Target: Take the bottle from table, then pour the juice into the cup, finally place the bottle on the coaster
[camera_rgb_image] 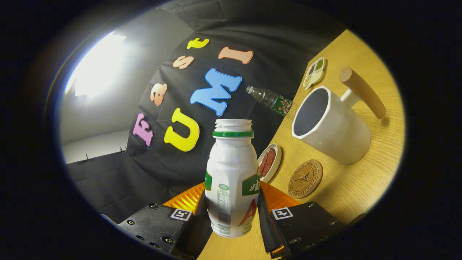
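Note:
My gripper (232, 213) is shut on a white plastic bottle (231, 173) with a green neck ring and green label; both fingers press on its lower body. The bottle has no cap and its mouth points along the fingers. The whole view is rolled, so the wooden table (361, 180) slopes steeply beside the bottle. A white cup (330, 124) with a dark inside and a wooden handle stands on the table beyond the fingers. A round cork coaster (305, 179) lies between the cup and my gripper, just ahead of one finger.
A small white dish (269, 162) with red slices sits close beside the bottle. A clear water bottle (270, 99) stands at the table's far edge near the cloth wall. A small divided tray (314, 72) lies beyond the cup.

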A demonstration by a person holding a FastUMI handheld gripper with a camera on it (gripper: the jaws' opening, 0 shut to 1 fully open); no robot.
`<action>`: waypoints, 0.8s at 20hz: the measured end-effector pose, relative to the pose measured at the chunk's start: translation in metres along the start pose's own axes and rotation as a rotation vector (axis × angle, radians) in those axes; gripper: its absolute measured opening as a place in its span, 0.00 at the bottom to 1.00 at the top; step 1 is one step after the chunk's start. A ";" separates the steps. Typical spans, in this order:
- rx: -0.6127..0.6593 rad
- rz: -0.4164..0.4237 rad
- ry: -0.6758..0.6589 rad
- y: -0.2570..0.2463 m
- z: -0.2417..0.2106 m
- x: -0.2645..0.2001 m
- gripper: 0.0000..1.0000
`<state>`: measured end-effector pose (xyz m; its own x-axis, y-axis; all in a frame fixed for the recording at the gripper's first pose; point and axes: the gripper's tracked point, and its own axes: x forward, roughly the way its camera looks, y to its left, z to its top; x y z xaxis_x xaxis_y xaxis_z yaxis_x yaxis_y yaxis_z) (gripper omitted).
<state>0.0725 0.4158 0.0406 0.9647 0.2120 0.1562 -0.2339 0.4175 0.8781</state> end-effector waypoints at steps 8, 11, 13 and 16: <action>0.098 0.028 -0.032 0.004 0.011 -0.001 0.65; 0.141 0.037 -0.044 0.004 0.015 0.005 0.65; 0.163 0.035 -0.049 0.002 0.017 0.007 0.65; 0.212 0.049 -0.056 0.005 0.016 0.008 0.65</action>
<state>0.0806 0.4051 0.0534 0.9593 0.1761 0.2209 -0.2561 0.2116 0.9432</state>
